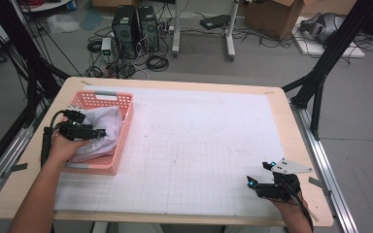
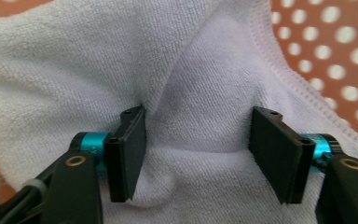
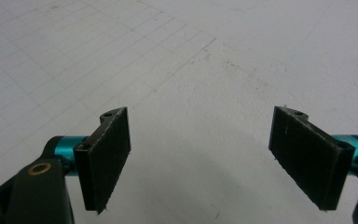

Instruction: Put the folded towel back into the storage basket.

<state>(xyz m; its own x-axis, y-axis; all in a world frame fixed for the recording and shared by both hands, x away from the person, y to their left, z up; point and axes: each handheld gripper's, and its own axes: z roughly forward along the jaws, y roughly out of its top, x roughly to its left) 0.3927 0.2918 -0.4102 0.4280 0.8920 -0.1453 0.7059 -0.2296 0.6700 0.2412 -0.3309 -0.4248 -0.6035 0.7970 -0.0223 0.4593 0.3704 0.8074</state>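
Towel (image 1: 104, 128): heaped in pink basket (image 1: 126, 104), far left of table.
Left gripper (image 2: 198, 154): spread, astride a fold, not yet pinching.
Right gripper (image 3: 200, 158): released, idle near right.
Risk: shallow bite, fold slipping; basket possibly dragged along.

This was a lab or test room. A table (image 1: 281, 145) with a gridded white mat (image 1: 199, 145) stood inside a black metal frame (image 1: 320, 82). On the far floor sat two computer towers (image 1: 136, 31), loose cables (image 1: 155, 62) and a cardboard box (image 1: 277, 17).
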